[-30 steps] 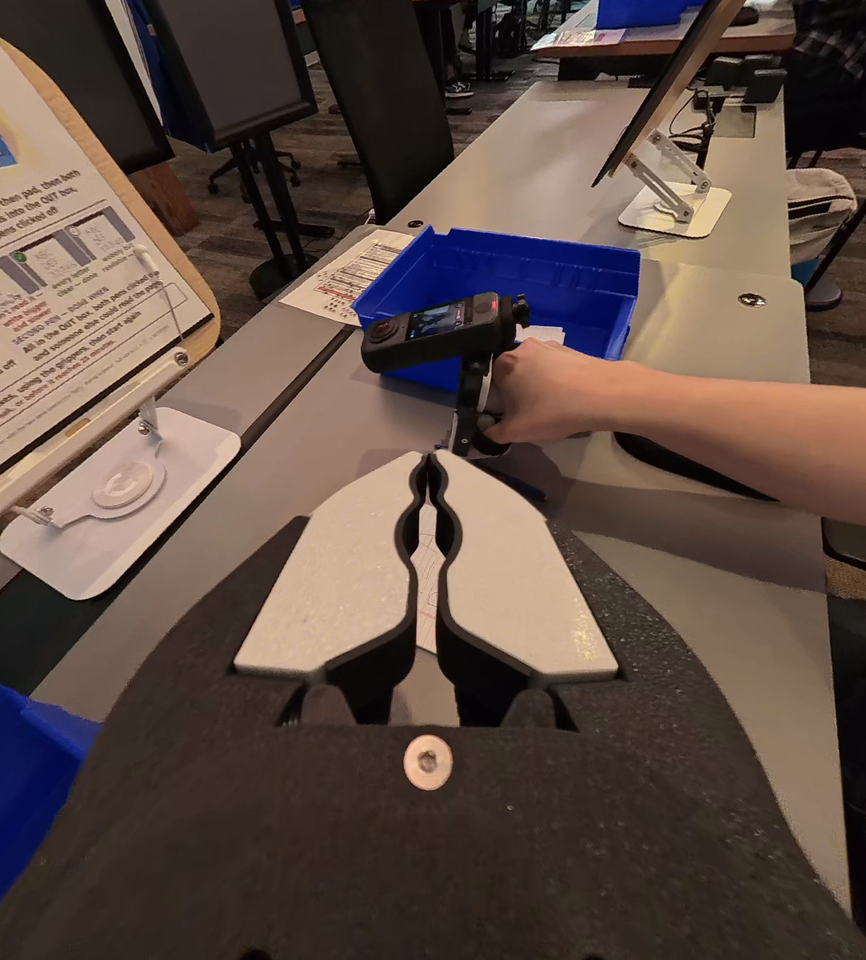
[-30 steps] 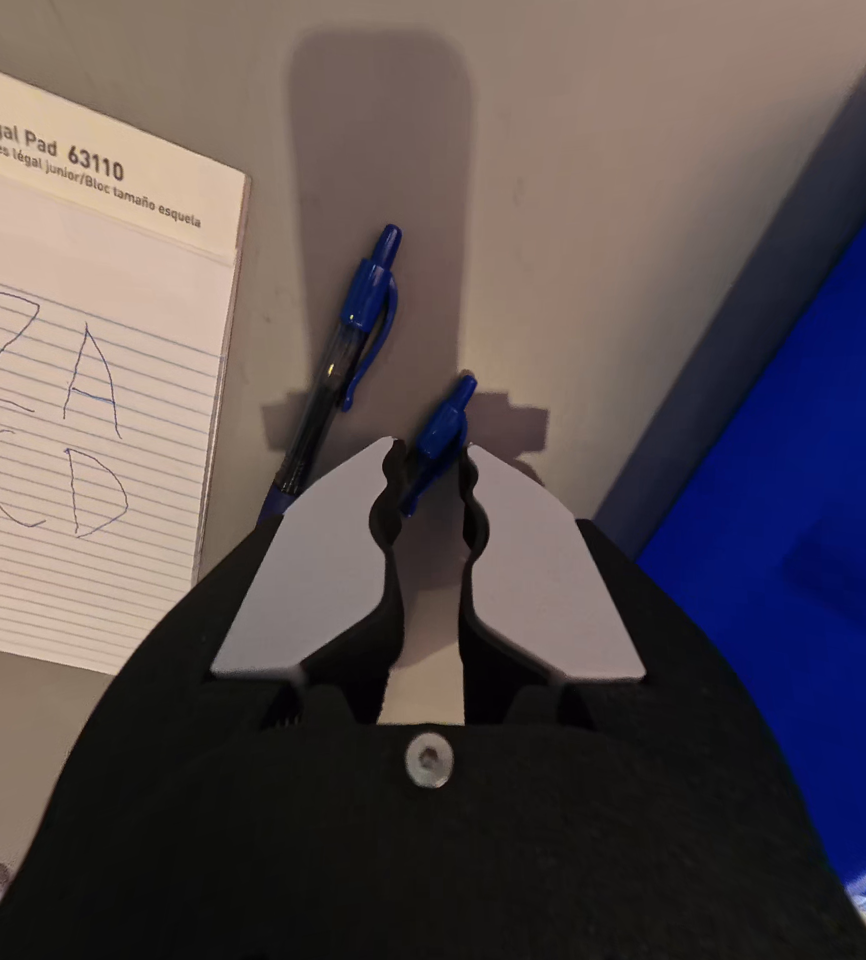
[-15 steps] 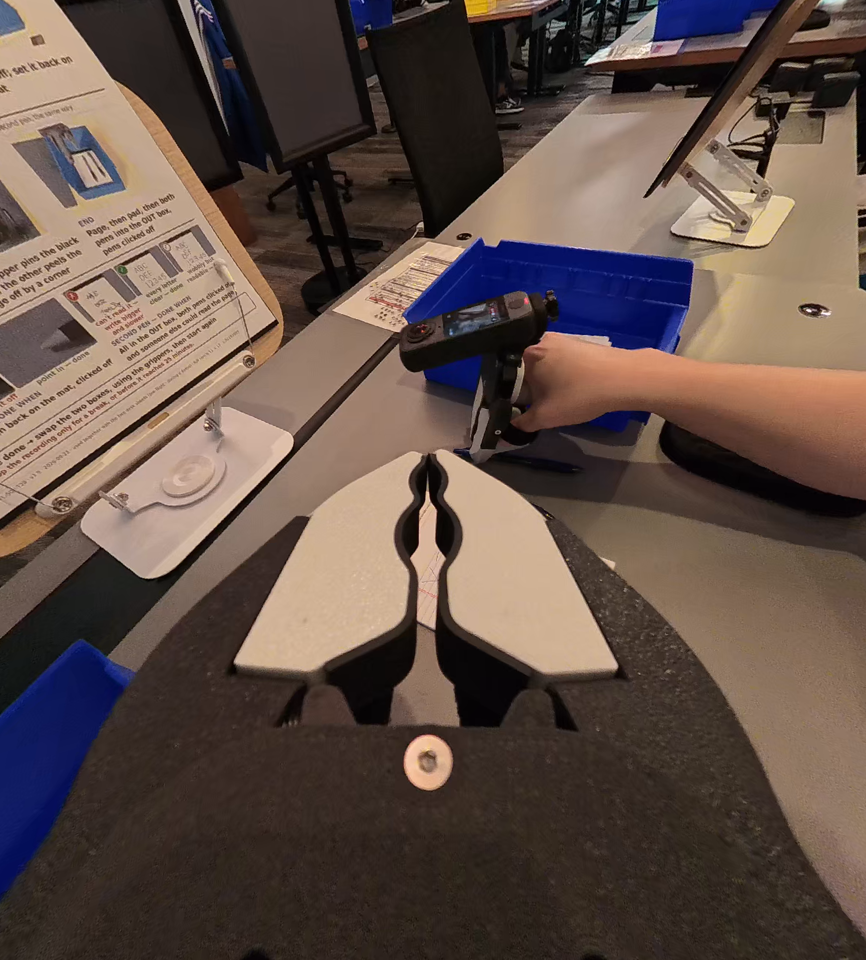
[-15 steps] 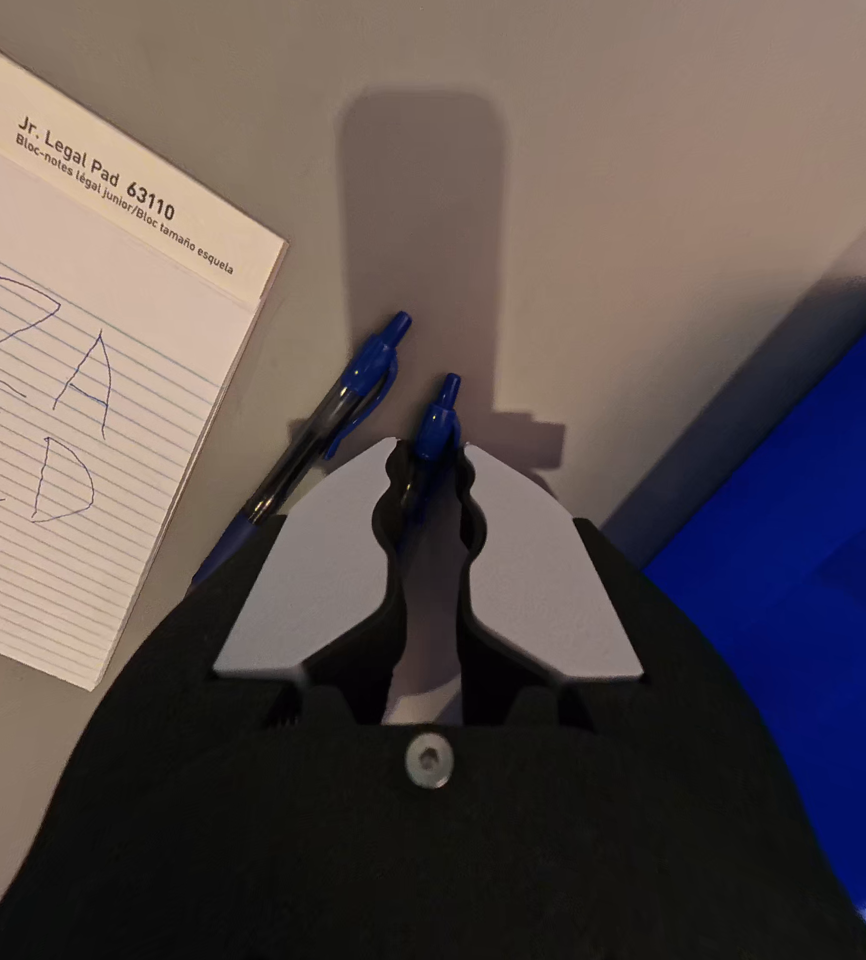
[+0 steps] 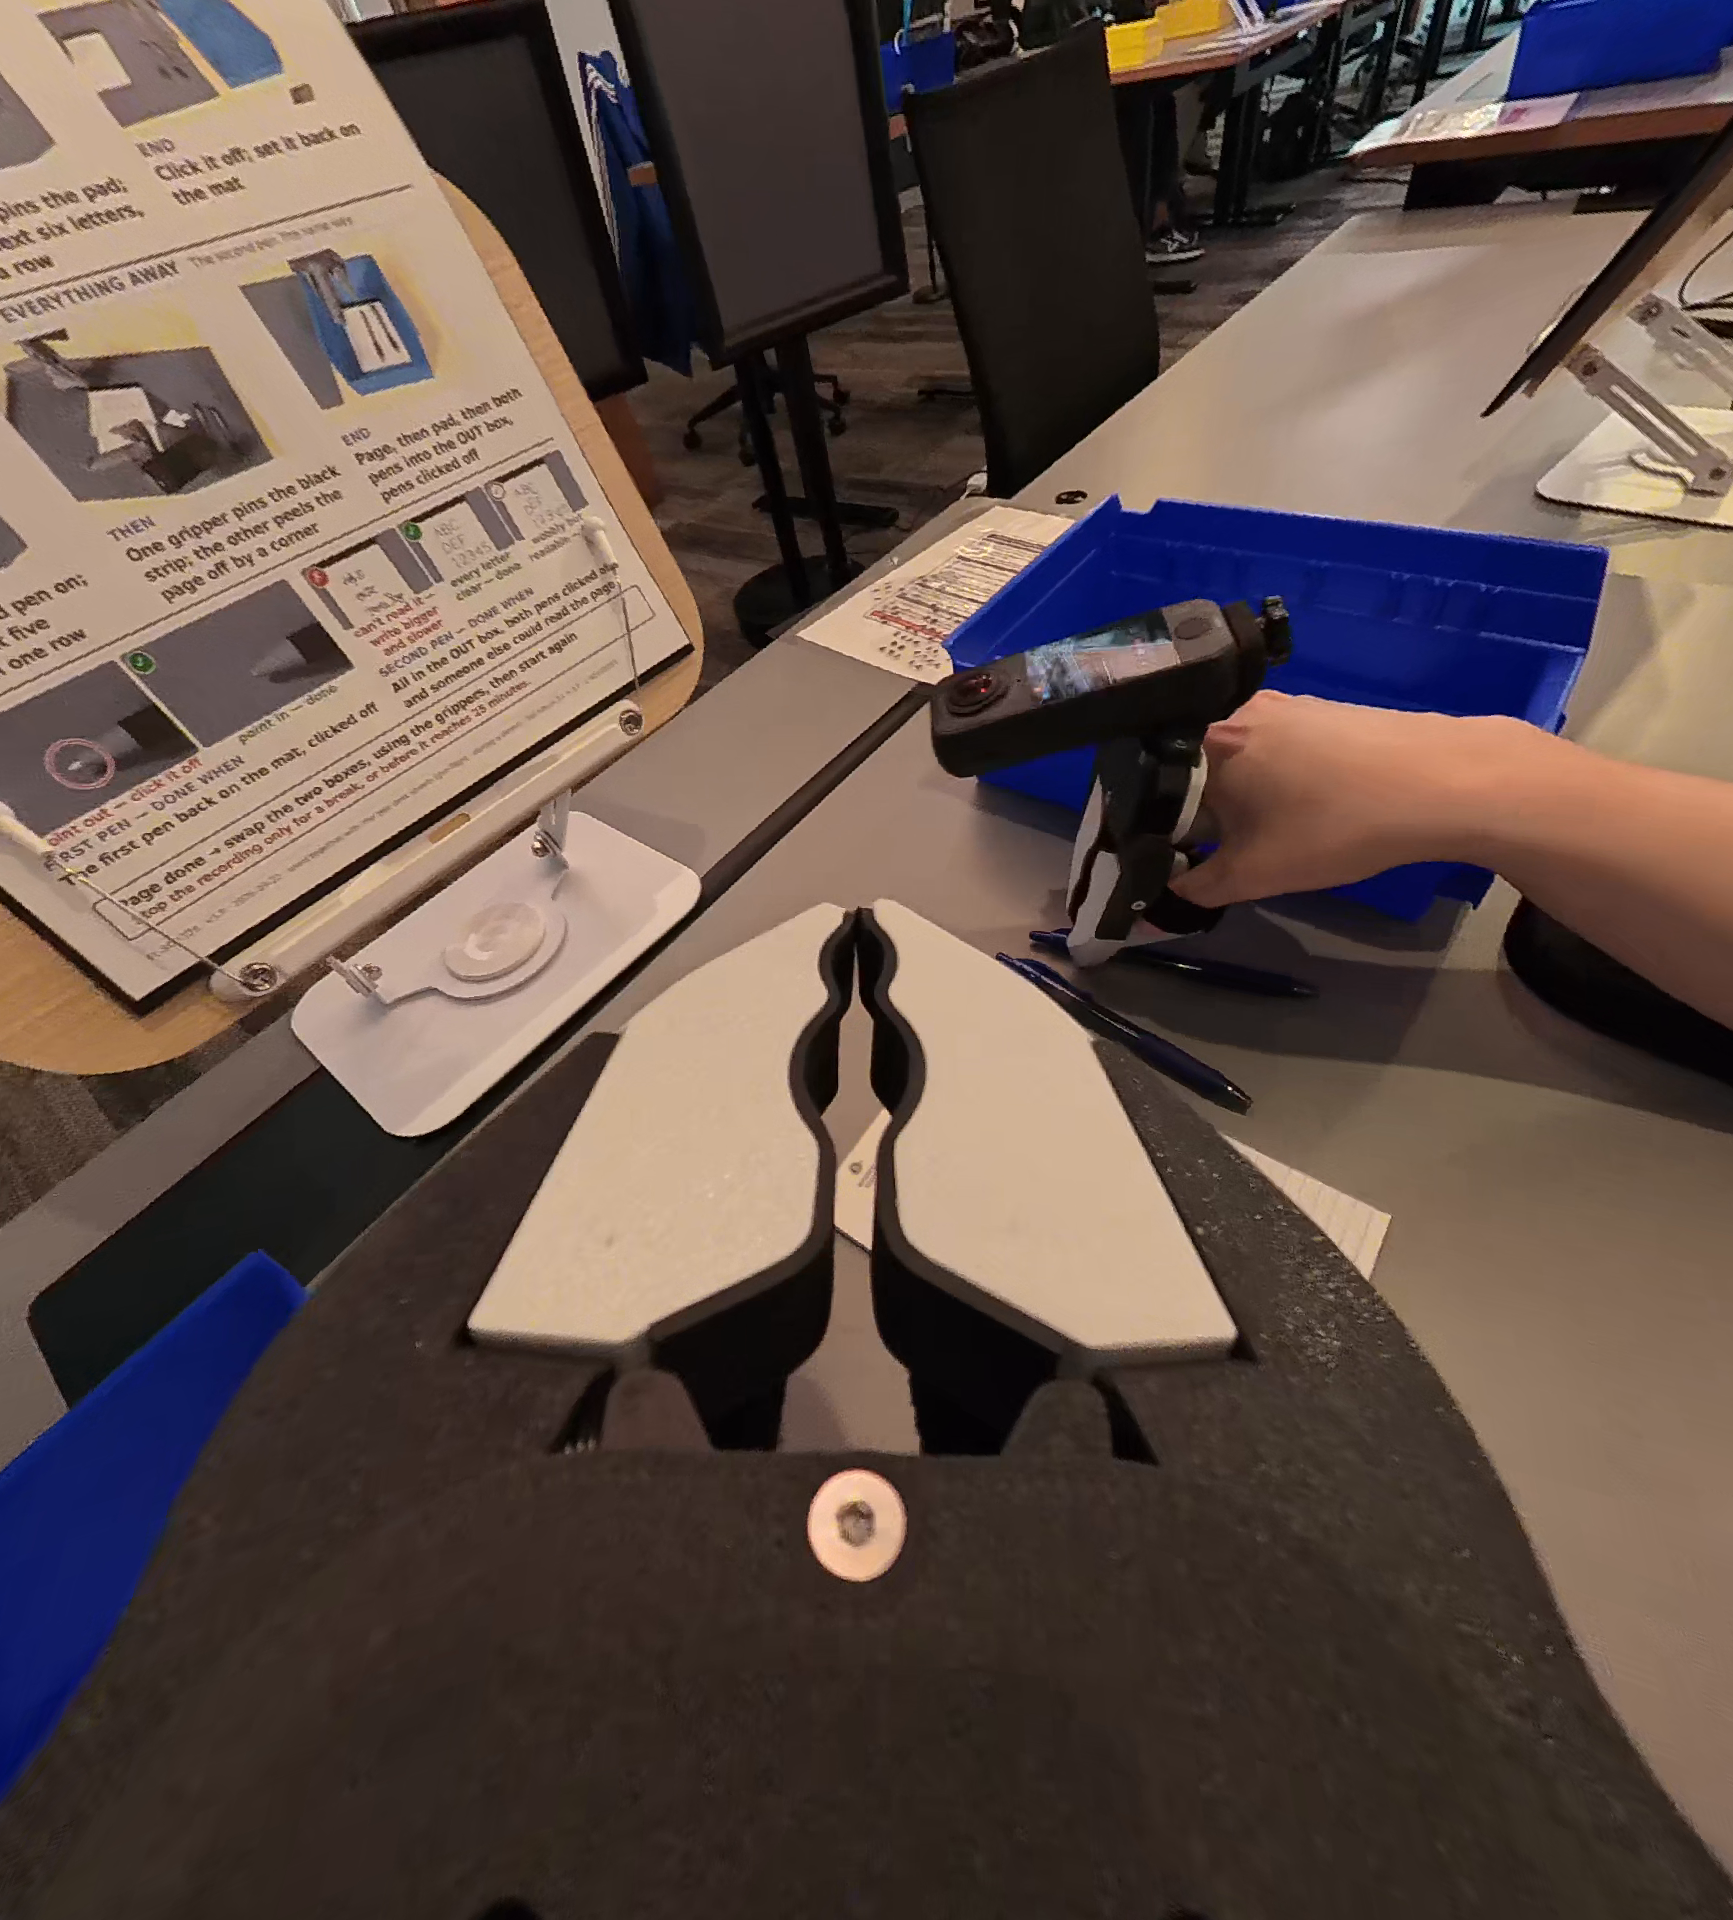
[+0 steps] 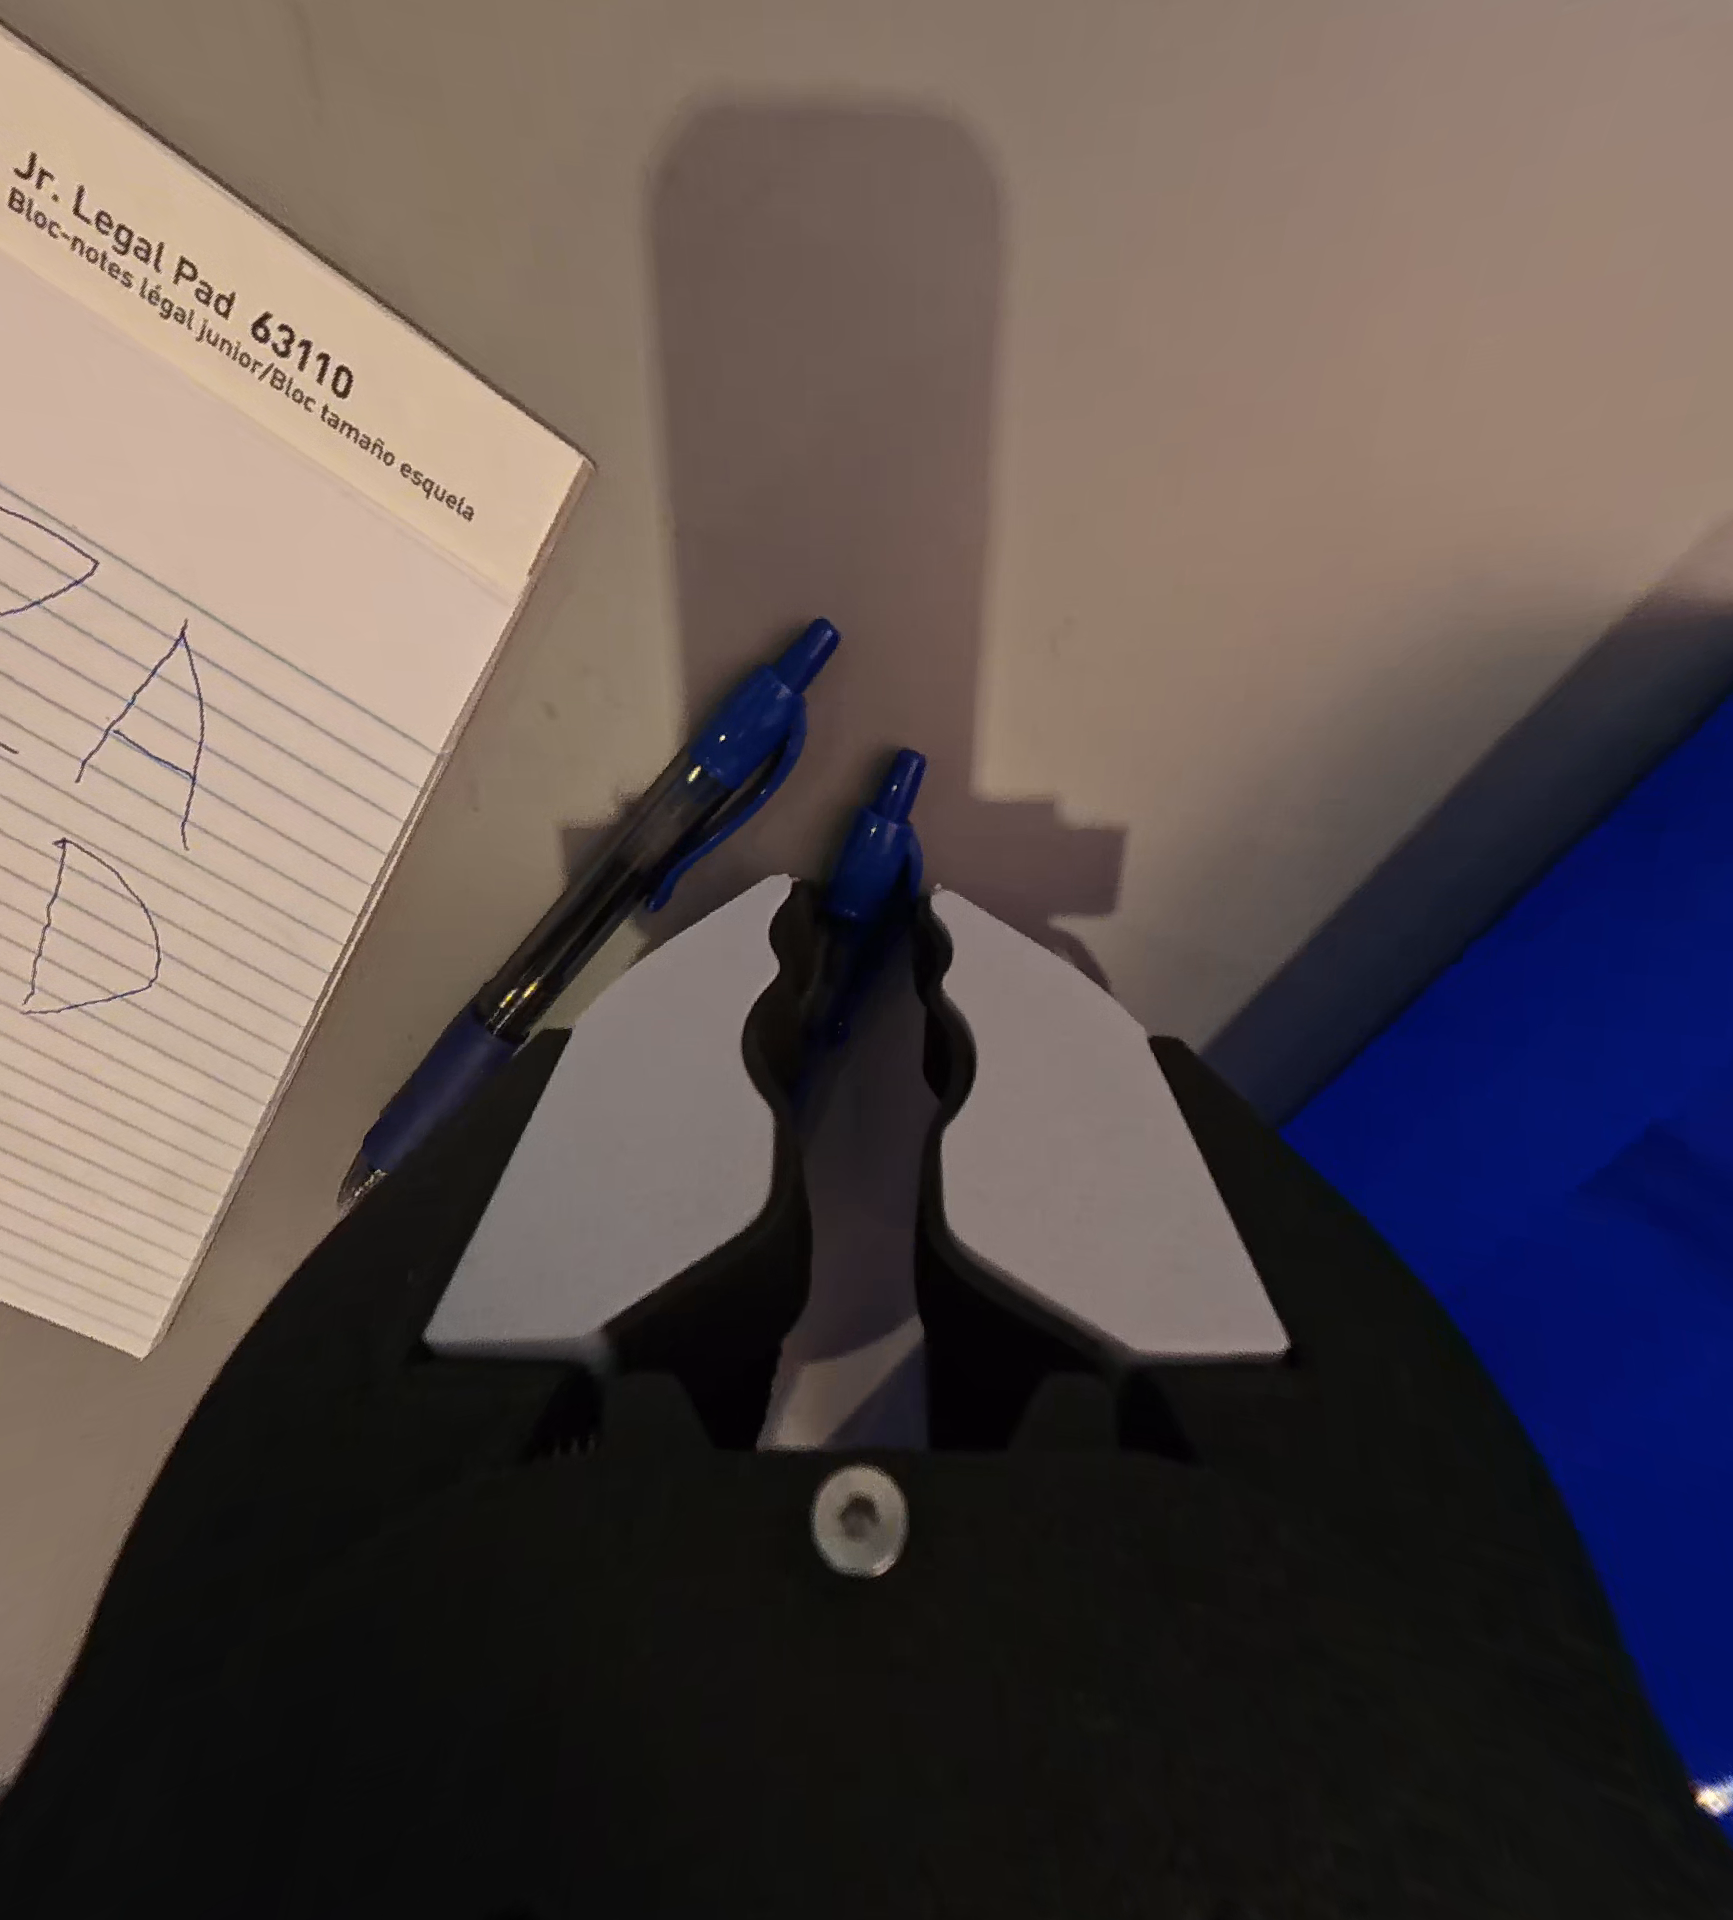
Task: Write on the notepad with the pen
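Bare grey desk (image 6: 1257, 364) between notepad (image 6: 218, 727) and blue bin (image 6: 1620, 1143).

Tongs (image 6: 857, 894) straddle one pen (image 6: 867, 847) — another (image 6: 633, 883) beside

Your room: a dim open office with long grey tables.

You worked at a grey table (image 5: 1620, 1299); beyond it stood a black chair (image 5: 1038, 260), dark panels on stands (image 5: 768, 166), patterned carpet (image 5: 903, 343) and wooden tables (image 5: 1444, 114) far behind.
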`<state>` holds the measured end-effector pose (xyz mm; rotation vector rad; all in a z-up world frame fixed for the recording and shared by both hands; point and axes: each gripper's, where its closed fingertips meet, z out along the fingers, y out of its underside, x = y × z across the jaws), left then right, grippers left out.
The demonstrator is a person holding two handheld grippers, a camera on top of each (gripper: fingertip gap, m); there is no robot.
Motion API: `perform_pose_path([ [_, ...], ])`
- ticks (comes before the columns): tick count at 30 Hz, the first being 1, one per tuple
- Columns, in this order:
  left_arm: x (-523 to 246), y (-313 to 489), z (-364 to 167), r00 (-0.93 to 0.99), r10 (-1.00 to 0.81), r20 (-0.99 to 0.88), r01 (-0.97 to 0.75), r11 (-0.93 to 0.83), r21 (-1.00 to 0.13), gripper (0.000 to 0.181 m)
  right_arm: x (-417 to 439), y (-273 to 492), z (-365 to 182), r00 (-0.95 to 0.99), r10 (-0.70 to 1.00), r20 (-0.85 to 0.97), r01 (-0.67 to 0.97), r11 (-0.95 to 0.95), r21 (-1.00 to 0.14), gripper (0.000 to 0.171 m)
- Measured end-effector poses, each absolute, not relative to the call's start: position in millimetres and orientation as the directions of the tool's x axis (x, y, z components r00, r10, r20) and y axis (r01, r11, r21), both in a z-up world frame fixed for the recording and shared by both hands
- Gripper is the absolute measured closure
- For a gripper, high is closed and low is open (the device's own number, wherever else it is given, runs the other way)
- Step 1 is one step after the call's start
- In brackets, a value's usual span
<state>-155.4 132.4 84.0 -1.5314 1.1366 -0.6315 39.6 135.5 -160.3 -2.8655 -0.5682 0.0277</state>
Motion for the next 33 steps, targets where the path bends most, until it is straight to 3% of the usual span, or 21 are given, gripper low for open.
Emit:
perform_pose_path([
  [14, -152.8, 134.9, 75.4, 0.389, -0.909, -0.148, -0.342, 0.007, -0.940, 0.181, 40.2, 129.3, -160.6, 0.932, 0.361, 0.022, 0.358, -0.913, -0.195, 0.148],
  [33, -155.9, 134.7, 77.1, 0.386, -0.906, -0.173, -0.356, 0.027, -0.934, 0.181, 42.0, 131.0, -160.1, 0.937, 0.350, 0.007, 0.342, -0.913, -0.223, 0.154],
])
